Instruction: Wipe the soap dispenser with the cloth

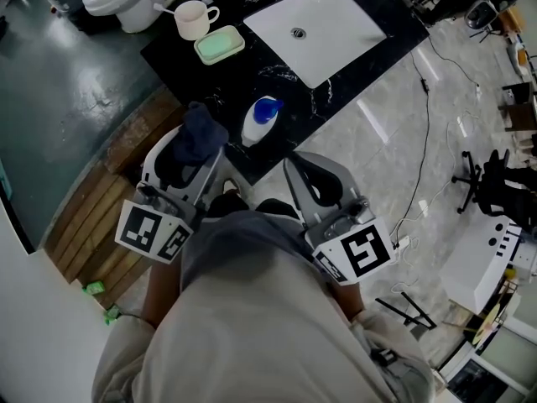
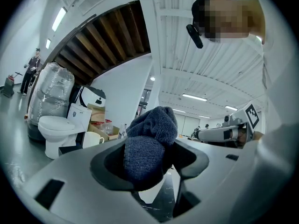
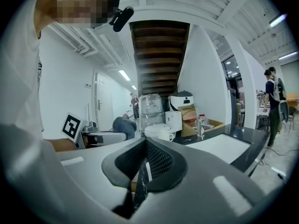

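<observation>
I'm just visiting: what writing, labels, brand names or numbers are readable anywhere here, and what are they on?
No text can be read in any view.
left marker cube: black-and-white square pattern, not letters.
right marker cube: the same kind of pattern, not letters.
soap dispenser: no legible label.
toilet cistern: a small dark mark, too small to read.

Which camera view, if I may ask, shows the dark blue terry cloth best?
The left gripper view: the dark blue terry cloth fills its centre, clamped in the left gripper. The head view shows it smaller from above; the right gripper view, a distant lump.
</observation>
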Tool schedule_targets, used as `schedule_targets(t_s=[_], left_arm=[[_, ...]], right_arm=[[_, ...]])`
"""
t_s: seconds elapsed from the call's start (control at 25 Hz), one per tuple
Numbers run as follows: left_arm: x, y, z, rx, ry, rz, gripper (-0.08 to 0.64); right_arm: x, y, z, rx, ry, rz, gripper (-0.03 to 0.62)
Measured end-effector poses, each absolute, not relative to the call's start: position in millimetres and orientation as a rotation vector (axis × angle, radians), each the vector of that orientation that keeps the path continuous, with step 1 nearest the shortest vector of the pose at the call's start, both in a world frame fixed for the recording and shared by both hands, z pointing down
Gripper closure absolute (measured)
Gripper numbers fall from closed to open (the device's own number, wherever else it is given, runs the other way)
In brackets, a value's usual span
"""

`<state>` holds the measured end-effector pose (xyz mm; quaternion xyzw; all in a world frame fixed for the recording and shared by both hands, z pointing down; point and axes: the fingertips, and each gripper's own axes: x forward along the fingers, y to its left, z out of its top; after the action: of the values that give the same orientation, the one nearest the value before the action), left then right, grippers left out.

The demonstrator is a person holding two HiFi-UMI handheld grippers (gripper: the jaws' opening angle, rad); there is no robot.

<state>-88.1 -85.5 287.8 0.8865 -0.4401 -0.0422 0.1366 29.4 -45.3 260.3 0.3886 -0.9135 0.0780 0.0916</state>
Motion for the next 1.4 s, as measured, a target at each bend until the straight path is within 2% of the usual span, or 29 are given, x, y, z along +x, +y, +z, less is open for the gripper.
schedule_targets(t_s=[0.64, 0.88, 0.96, 1.04, 1.4], left_arm=[[-101, -102, 301, 2.548, -1.276, -0.095, 0.313], [-102, -113, 310, 2.521, -1.281, -0.067, 0.313], [-100, -120, 314, 2.514, -1.274, -0.061, 0.313], [-96, -124, 318, 2.509, -1.261, -0.052, 0.313], [-80, -136, 348, 2.491, -1.206, 0.022, 0.313]], right_arm=[[19, -71, 273, 1.09, -2.699, 0.276, 0.584], [16, -91, 286, 1.043, -2.669, 0.31, 0.533], [16, -95, 298, 1.013, -2.645, 0.342, 0.493], [18, -98, 312, 0.996, -2.613, 0.397, 0.425], [3, -117, 340, 0.832, -2.591, 0.332, 0.422]])
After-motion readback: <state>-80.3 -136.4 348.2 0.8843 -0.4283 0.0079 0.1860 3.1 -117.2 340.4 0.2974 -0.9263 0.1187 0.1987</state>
